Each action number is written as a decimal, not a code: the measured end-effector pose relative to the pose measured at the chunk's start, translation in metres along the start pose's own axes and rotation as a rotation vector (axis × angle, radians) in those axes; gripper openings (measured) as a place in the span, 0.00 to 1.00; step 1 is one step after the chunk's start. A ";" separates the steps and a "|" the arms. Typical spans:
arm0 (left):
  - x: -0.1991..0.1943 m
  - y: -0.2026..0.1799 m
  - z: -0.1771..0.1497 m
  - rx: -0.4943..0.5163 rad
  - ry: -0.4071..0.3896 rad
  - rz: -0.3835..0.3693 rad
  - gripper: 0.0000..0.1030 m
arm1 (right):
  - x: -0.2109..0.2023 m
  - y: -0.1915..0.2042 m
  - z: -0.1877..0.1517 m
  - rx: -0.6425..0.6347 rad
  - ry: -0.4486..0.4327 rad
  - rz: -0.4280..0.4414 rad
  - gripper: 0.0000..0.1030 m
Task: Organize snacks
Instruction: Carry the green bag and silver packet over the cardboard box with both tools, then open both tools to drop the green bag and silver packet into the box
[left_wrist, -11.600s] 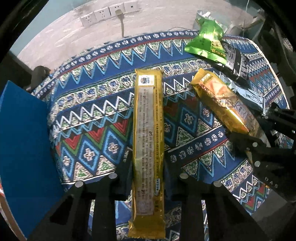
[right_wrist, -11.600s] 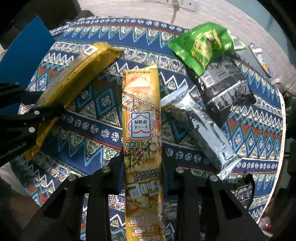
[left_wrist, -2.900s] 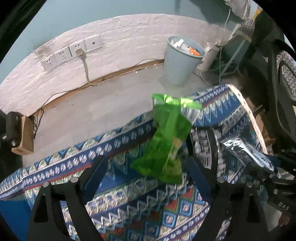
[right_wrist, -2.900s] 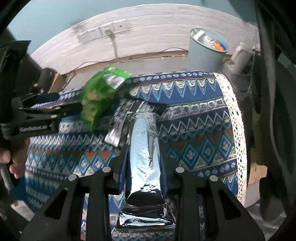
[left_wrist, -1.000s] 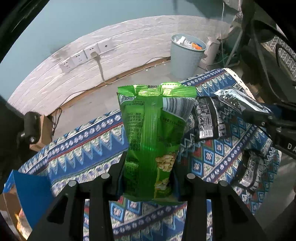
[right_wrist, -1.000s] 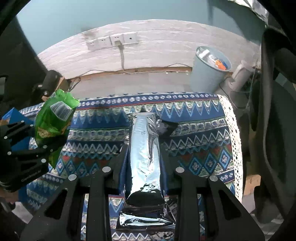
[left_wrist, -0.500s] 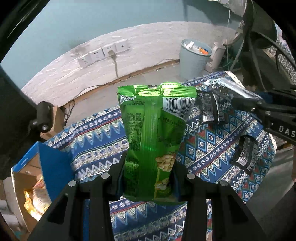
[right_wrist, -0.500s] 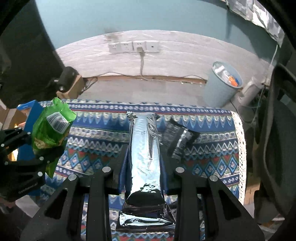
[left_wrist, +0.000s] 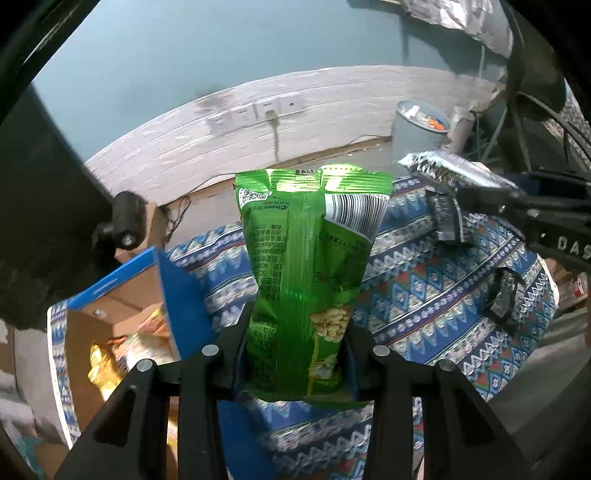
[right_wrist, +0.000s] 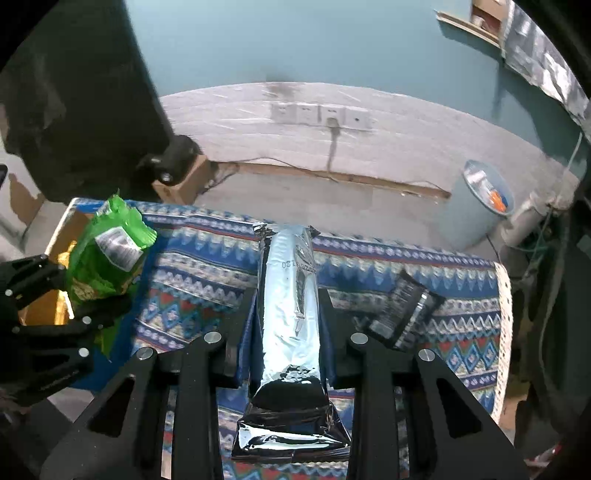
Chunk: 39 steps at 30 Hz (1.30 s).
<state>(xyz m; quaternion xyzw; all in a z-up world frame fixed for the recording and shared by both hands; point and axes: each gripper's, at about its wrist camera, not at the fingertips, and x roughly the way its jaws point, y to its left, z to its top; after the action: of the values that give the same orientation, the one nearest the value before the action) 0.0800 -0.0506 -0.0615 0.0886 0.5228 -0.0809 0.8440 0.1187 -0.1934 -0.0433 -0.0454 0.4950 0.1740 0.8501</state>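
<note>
My left gripper (left_wrist: 295, 332) is shut on a green peanut bag (left_wrist: 310, 266), held upright above the patterned tablecloth (left_wrist: 424, 295). My right gripper (right_wrist: 286, 325) is shut on a long silver foil pack (right_wrist: 290, 295). In the left wrist view that silver foil pack (left_wrist: 450, 171) and the right gripper's fingers (left_wrist: 535, 210) show at the right. In the right wrist view the green bag (right_wrist: 107, 254) and the left gripper's fingers (right_wrist: 40, 317) are at the left, over the blue cardboard box (right_wrist: 64, 225). The open box (left_wrist: 122, 295) holds yellow snack packs (left_wrist: 110, 362).
A black snack pack (right_wrist: 402, 314) lies on the cloth at the right, also seen as a black pack (left_wrist: 447, 218) in the left wrist view, with another dark pack (left_wrist: 506, 299) near the table's right edge. A grey waste bin (right_wrist: 476, 210) stands on the floor by the wall sockets (right_wrist: 321, 114).
Both grippers have risen and moved left across the table with their packs. The blue box and its contents have come into view at the left.
</note>
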 end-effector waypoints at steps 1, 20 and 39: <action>-0.002 0.008 -0.004 -0.011 0.001 0.000 0.40 | -0.001 0.005 0.001 -0.006 -0.004 0.005 0.28; -0.023 0.103 -0.052 -0.165 -0.015 0.066 0.40 | 0.017 0.119 0.029 -0.161 0.002 0.111 0.28; -0.029 0.197 -0.113 -0.354 0.007 0.117 0.40 | 0.053 0.232 0.046 -0.283 0.060 0.199 0.28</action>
<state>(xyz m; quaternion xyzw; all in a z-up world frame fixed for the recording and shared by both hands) 0.0138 0.1682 -0.0718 -0.0306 0.5259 0.0619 0.8477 0.1011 0.0488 -0.0438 -0.1204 0.4930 0.3237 0.7985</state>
